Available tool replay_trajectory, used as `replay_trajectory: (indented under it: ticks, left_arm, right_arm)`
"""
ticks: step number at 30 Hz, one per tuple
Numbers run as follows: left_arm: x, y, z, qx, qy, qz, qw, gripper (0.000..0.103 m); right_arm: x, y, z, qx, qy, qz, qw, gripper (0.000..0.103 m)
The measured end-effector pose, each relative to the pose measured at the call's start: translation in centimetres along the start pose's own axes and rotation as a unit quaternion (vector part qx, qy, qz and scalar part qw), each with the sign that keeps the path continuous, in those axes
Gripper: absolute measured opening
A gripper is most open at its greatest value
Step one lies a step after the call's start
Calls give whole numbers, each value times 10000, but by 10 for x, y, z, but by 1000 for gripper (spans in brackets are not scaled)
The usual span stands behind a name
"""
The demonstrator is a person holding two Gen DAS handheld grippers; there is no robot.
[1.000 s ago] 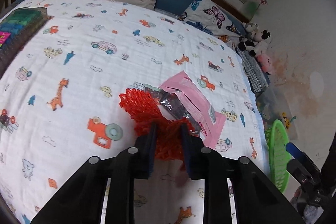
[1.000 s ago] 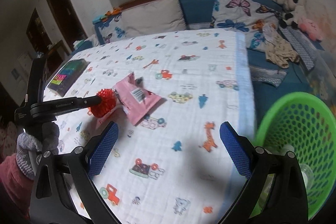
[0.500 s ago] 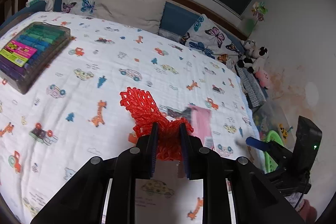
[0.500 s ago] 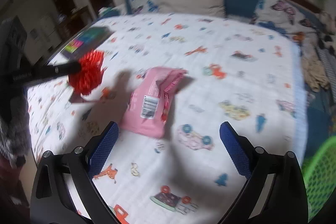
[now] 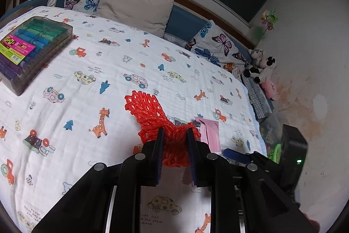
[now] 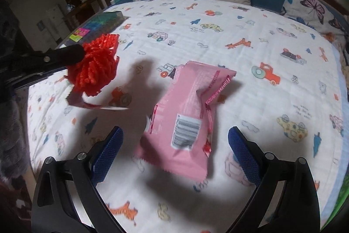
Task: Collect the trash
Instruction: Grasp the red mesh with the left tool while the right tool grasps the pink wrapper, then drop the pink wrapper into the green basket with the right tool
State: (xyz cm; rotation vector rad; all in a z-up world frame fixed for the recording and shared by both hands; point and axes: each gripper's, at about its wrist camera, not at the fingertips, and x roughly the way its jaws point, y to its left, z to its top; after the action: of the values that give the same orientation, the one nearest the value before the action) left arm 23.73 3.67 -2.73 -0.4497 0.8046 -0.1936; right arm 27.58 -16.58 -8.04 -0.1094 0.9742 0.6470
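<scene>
- Trash here means two pieces: the red foam net [image 5: 150, 117], already pinched in your left gripper [image 5: 174, 141] and held up off the bed, and the pink wrapper [image 6: 187, 115], lying flat on the printed blanket [image 6: 261, 40] near its edge.
- Your right gripper [image 6: 174, 145] stands wide with nothing between the pads, and the wrapper sits just ahead of it, roughly centred between the two fingers.
- The wrapper is thin and lies flush with soft cloth. If you close low, I judge you may pinch a fold of blanket along with it and drag the cover.
- If you close too high, the pads could skate over the glossy film. The raised crimped edge looks like the better bite.
- The net is springy and bunched, and a paper tag [image 6: 96, 105] hangs below it. A loosened grip or a quick swing could shed it.
- The right wrist view is slightly blurred, so judging depth is harder right now.
- The green basket [image 5: 276, 152] shows only as a sliver beyond the bed edge, so a blind drop could miss.
</scene>
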Motion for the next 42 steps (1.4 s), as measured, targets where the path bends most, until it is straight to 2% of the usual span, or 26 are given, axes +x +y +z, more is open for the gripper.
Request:
replay_trajectory:
  ticks: [5,7,11,15,19,27,37,42]
  left_arm:
    - [-4,1,1,15,-104,-37,9999,20]
    - [-7,3,3,-25,-199,-24,9998,20]
    - [-13,8,7,-159,-376,31,9992,20]
    - [-23,11,11,-249,-531,37,9983,20]
    - [-28,3,10,-203,-523,-39,9984,20]
    - [-25,-41,-4,207,-312,-402,9985,20]
    - [-3,-118,-31,847,169,-894,9922,20]
    - [9,-157,-44,1167,393,-1098,9863,20]
  right_arm:
    - [13,4,2,-33,-15,-294,9996,85]
    - [12,5,2,-50,-30,-478,9988,73]
    - [7,1,0,-11,-30,-480,9988,61]
    - [-11,-5,-10,96,-131,-442,9989,59]
    - [-30,-8,-20,225,-249,-443,9985,59]
    - [-84,-29,-52,654,-531,-672,9942,59]
    - [-156,-86,-106,1430,-815,-1328,9774,59]
    - [-188,-124,-138,1895,-896,-1789,9613,60]
